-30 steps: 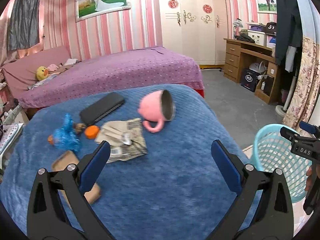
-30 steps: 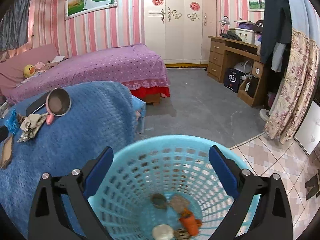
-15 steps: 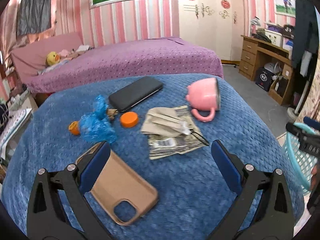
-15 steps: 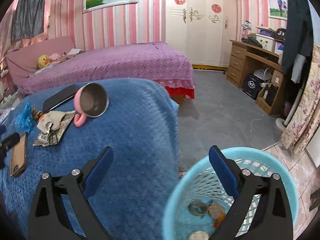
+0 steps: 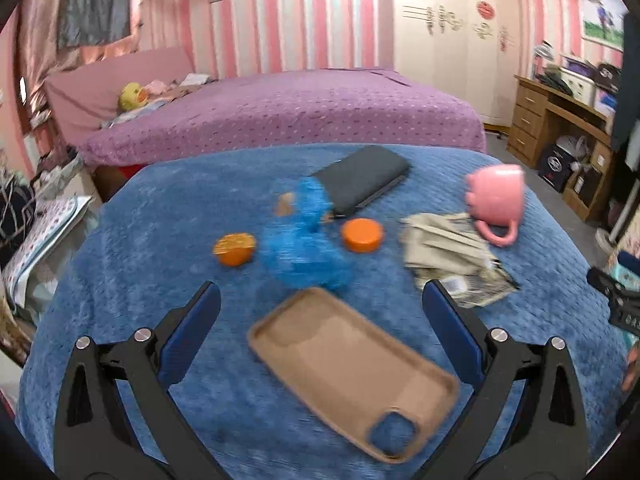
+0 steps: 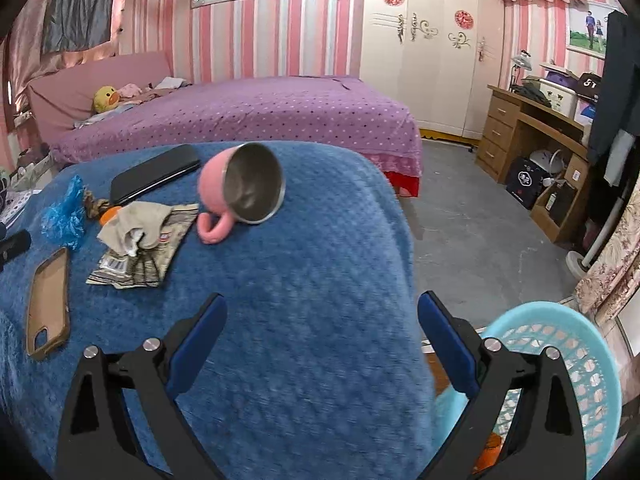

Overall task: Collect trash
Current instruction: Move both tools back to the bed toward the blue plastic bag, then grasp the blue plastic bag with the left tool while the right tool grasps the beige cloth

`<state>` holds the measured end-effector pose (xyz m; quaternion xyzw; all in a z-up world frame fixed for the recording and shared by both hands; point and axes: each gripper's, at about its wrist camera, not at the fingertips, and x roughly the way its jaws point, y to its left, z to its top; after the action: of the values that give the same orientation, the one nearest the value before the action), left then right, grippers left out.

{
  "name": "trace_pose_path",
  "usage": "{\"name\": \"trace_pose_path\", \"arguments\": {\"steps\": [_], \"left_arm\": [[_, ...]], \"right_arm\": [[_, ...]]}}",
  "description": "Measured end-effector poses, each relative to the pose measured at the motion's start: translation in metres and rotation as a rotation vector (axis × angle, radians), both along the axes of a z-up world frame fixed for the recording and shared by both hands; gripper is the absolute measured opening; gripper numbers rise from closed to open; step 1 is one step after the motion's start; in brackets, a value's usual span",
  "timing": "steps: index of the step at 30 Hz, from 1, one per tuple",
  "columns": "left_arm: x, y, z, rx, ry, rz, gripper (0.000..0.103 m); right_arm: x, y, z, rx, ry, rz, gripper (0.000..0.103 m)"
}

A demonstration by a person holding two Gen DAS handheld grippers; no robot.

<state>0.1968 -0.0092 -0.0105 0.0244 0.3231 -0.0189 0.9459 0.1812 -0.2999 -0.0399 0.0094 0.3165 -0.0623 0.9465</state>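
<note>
Trash on blanket (image 5: pixel 168 216): one blue bag (image 5: pixel 304 240), two orange bits (image 5: pixel 362 234), possibly blurred; both tools (image 5: pixel 320 312) (image 6: pixel 320 320) gape empty.

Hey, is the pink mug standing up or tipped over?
Tipped over. The mug lies on its side on the blue blanket, handle down, its metal-lined mouth facing sideways and showing empty.

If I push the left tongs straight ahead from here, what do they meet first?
Most likely the tan phone case, which lies on the blue blanket between the open left tongs. The crumpled blue bag comes next. Depth is hard to judge in this blurred fisheye view.
</note>
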Motion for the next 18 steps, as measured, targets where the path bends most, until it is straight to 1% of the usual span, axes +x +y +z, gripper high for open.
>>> {"name": "trace_pose_path", "arguments": {"steps": [5,6,8,10,12,14,17,18], "left_arm": [[0.019,0.033,-0.014,-0.006,0.051,0.054,0.097],[0.022,0.037,-0.015,-0.012,0.058,0.062,0.097],[0.030,0.043,-0.019,-0.049,0.082,0.070,0.097],[0.036,0.042,-0.019,-0.064,0.091,0.060,0.097],[0.043,0.035,-0.018,-0.033,0.074,0.053,0.097],[0.049,0.029,-0.017,-0.022,0.064,0.048,0.097],[0.060,0.023,-0.019,-0.056,0.074,0.025,0.097],[0.063,0.022,-0.021,-0.066,0.080,0.019,0.095]], "right_arm": [[0.007,0.018,-0.005,-0.005,0.011,0.017,0.094],[0.009,0.020,-0.006,-0.005,0.014,0.018,0.094],[0.012,0.023,-0.008,-0.003,0.018,0.017,0.094],[0.015,0.026,-0.009,0.003,0.023,0.017,0.094],[0.020,0.027,-0.009,0.004,0.028,0.016,0.094],[0.024,0.029,-0.009,0.006,0.031,0.021,0.094],[0.029,0.034,-0.010,-0.003,0.034,0.027,0.094],[0.031,0.037,-0.010,-0.006,0.034,0.031,0.094]]}}
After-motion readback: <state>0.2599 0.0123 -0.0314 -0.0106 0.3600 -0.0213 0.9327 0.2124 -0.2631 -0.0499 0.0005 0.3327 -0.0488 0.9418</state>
